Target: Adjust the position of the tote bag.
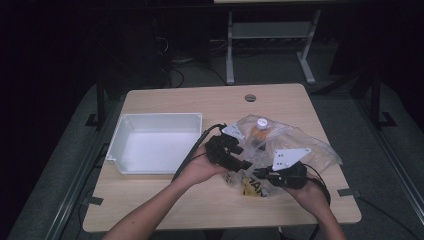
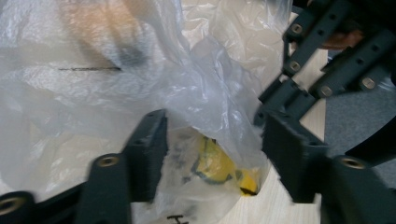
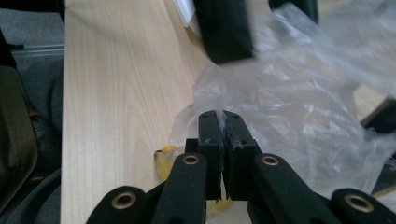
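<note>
A thin fold of the clear plastic bag [image 3: 289, 102] is being pinched between the closed jaws of the right gripper [image 3: 223, 122], apparently so that the film is being kept anchored at its near edge. The jaws of the left gripper [image 2: 212, 156] are being held wide apart around a bulge of the same bag, with a yellow item [image 2: 217, 165] lying inside the film between them; nothing is being gripped there yet. The bag is being worked at the near right of the wooden table [image 1: 165, 100], crumpled and spread toward the far right, and a small white-capped bottle [image 1: 260, 127] is being seen through it near its far side. A white empty bin [image 1: 155, 142] is being left at the left, just beside the left hand [image 1: 200, 170]. The loose, wrinkled film is judged to be standing between the jaws and the contents.
</note>
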Demonstrator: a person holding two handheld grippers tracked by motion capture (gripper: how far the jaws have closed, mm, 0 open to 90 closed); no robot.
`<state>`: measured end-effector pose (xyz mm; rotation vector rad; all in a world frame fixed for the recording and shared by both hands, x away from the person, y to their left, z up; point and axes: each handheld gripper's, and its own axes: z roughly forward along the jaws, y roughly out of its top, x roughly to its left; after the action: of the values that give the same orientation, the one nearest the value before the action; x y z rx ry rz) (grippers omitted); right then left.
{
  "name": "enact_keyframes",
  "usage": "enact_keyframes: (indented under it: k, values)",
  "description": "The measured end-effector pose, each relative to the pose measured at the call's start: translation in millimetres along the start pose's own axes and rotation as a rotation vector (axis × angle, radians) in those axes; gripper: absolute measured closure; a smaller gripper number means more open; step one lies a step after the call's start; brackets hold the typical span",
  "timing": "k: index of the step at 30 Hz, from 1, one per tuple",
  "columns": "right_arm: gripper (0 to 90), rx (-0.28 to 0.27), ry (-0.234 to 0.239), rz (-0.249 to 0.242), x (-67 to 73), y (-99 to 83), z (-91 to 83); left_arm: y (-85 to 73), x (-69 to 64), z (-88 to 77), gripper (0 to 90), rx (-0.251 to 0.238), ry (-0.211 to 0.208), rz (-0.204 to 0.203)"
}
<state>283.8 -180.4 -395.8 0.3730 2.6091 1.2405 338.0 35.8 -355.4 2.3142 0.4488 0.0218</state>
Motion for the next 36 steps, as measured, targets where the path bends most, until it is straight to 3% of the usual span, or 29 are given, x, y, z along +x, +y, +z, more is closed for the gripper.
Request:
enact_keyframes:
  k: [2, 6, 8, 13, 18, 20, 22, 27, 29, 33, 36]
  values:
    - [85.9, 0.000, 0.004, -0.009, 1.5, 0.6, 0.4, 0.2, -0.3, 1.8, 62.4, 0.005, -0.010, 0.017]
    - [83.4, 0.006, 0.015, -0.012, 2.8, 0.4, -0.2, 0.8, -4.9, 5.2, 84.1, 0.031, 0.043, 0.078]
    - [82.0, 0.009, 0.014, -0.008, 3.1, 0.4, -1.4, 1.0, -5.3, 6.0, 86.7, 0.033, 0.065, 0.086]
    - [69.5, 0.001, 0.021, -0.001, 0.6, -1.5, -15.1, 0.2, -3.3, 4.9, 88.4, 0.057, 0.104, 0.085]
    - [59.2, -0.041, -0.006, 0.022, -6.4, -6.6, -38.2, -1.7, 1.4, 1.5, 88.5, 0.079, 0.132, 0.083]
    - [55.8, -0.047, -0.025, 0.032, -10.8, -7.7, -46.5, -2.8, 2.3, 0.8, 88.5, 0.096, 0.146, 0.103]
    - [51.2, -0.046, -0.055, 0.032, -16.7, -6.8, -54.9, -3.7, 2.9, 0.4, 88.4, 0.105, 0.136, 0.096]
    - [45.7, -0.046, -0.120, 0.052, -36.4, 2.6, -72.3, -6.2, 5.4, 0.4, 88.4, 0.107, 0.124, 0.093]
    - [44.8, -0.031, -0.145, 0.062, -45.6, 7.6, -77.1, -6.6, 5.8, -0.1, 88.4, 0.120, 0.125, 0.110]
    - [43.1, -0.028, -0.191, 0.053, -64.8, 18.8, -83.8, -7.6, 7.6, -0.2, 88.4, 0.125, 0.121, 0.114]
    - [41.8, -0.020, -0.190, 0.075, -79.8, 23.2, -84.6, -8.9, 11.4, 0.5, 88.4, 0.141, 0.116, 0.123]
